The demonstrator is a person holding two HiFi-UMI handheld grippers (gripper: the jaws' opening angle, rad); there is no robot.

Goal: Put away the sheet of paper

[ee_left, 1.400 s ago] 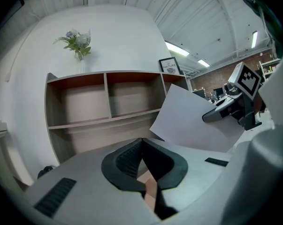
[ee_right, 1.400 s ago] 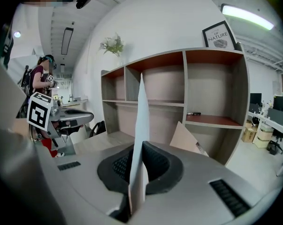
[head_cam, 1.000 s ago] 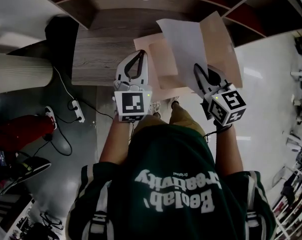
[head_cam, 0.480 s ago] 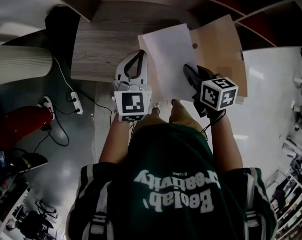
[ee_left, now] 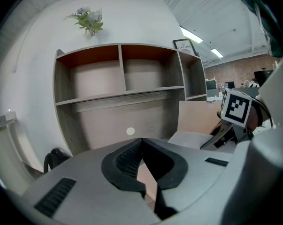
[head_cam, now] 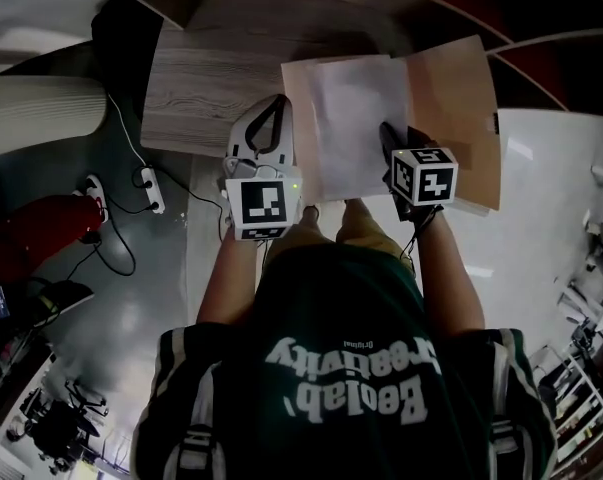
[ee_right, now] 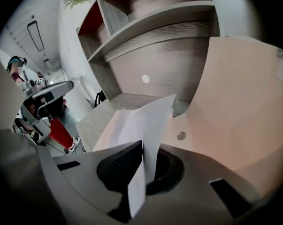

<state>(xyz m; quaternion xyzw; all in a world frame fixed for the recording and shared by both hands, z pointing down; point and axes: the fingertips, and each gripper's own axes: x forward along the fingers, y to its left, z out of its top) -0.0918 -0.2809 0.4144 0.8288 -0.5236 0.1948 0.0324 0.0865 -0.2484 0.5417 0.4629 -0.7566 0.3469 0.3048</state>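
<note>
A white sheet of paper lies over the left half of an open tan folder on the wooden desk. My right gripper is shut on the sheet's near right edge; in the right gripper view the paper runs up between the pads, with the folder's cover rising to the right. My left gripper is shut, its tips beside the folder's left edge. In the left gripper view those jaws meet at the tip, and a strip of tan folder shows in the gap behind them.
A curved wall shelf with empty compartments rises behind the desk. On the floor to the left are a power strip with cables, a red object and a white ribbed column.
My right gripper has brought the sheet from tilted up above the folder to lying flat on its left half. The left gripper has stayed by the folder's left edge.
</note>
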